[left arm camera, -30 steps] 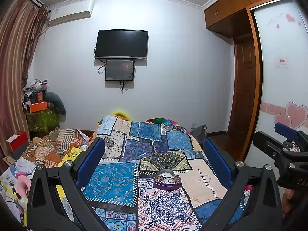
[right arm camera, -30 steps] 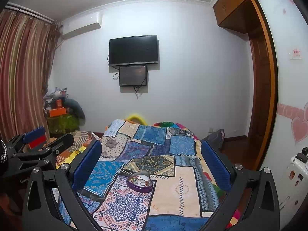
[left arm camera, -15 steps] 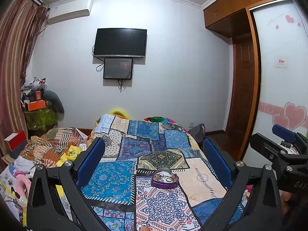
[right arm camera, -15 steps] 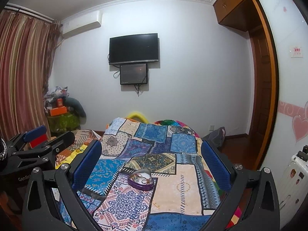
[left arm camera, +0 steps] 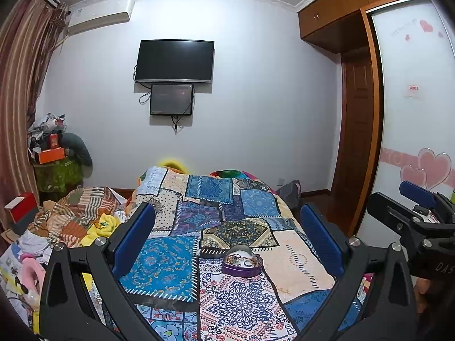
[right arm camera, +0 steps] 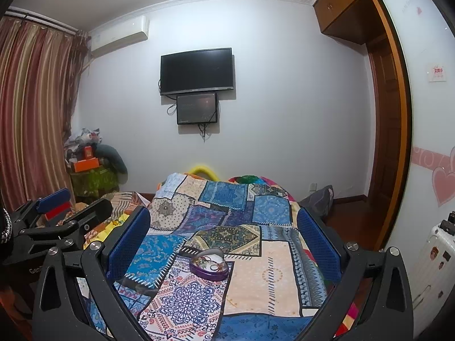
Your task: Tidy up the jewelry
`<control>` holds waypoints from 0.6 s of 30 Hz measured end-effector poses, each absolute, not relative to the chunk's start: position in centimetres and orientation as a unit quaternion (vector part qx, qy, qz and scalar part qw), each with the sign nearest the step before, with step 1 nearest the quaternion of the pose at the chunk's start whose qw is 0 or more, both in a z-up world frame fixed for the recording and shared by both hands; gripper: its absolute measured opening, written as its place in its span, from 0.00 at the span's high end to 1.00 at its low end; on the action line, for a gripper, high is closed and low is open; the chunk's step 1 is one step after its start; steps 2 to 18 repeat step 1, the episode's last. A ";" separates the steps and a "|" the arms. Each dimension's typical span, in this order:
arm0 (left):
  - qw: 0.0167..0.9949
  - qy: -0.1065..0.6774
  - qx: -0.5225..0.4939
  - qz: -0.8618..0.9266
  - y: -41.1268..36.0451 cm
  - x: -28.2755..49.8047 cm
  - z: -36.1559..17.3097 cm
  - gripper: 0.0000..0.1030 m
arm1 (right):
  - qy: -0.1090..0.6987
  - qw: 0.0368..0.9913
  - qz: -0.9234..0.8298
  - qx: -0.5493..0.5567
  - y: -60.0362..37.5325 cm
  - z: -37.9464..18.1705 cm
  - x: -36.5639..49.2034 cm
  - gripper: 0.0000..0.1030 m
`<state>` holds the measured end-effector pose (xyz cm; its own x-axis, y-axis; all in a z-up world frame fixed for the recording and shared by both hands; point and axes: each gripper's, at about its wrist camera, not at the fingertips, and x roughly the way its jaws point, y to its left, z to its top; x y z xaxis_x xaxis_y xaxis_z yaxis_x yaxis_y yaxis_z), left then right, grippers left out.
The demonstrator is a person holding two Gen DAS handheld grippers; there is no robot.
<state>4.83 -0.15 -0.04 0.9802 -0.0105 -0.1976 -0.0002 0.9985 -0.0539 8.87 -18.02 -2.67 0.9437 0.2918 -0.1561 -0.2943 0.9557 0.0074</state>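
A purple heart-shaped box (left arm camera: 242,264) holding several small pieces of jewelry lies open on the patchwork bedspread (left arm camera: 165,267); the right wrist view shows the same box (right arm camera: 209,267) on the bedspread (right arm camera: 267,278). My left gripper (left arm camera: 227,234) is open, held above the bed with the box some way ahead between its fingers. My right gripper (right arm camera: 224,236) is open too, with nothing in it, and the box lies ahead of it slightly left. Each gripper shows in the other's view, the right gripper (left arm camera: 412,213) at the right edge and the left gripper (right arm camera: 74,207) at the left edge.
Loose clothes (left arm camera: 74,218) pile up left of the bed. A television (left arm camera: 174,61) hangs on the far wall. A wooden wardrobe and door (left arm camera: 358,142) stand to the right, and a white suitcase (right arm camera: 432,261) sits at the right edge.
Both grippers have shifted slightly, so the box sits a little lower and nearer in both views. Both stay open.
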 end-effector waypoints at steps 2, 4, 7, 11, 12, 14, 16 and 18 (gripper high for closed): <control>0.995 0.100 -0.027 -0.001 -0.1 5.0 -0.1 0.01 | 0.079 0.986 0.149 -0.008 -18.0 -2.7 8.9 0.01; 0.995 0.100 -0.027 -0.001 -0.1 5.0 -0.1 0.01 | 0.079 0.986 0.149 -0.008 -18.0 -2.7 8.9 0.01; 0.995 0.100 -0.027 -0.001 -0.1 5.0 -0.1 0.01 | 0.079 0.986 0.149 -0.008 -18.0 -2.7 8.9 0.01; 0.995 0.100 -0.027 -0.001 -0.1 5.0 -0.1 0.01 | 0.079 0.986 0.149 -0.008 -18.0 -2.7 8.9 0.01; 0.995 0.100 -0.027 -0.001 -0.1 5.0 -0.1 0.01 | 0.079 0.986 0.149 -0.008 -18.0 -2.7 8.9 0.01; 0.995 0.100 -0.027 -0.001 -0.1 5.0 -0.1 0.01 | 0.079 0.986 0.149 -0.008 -18.0 -2.7 8.9 0.01; 0.995 0.100 -0.027 -0.001 -0.1 5.0 -0.1 0.01 | 0.079 0.986 0.149 -0.008 -18.0 -2.7 8.9 0.01; 0.995 0.100 -0.027 -0.001 -0.1 5.0 -0.1 0.01 | 0.079 0.986 0.149 -0.008 -18.0 -2.7 8.9 0.01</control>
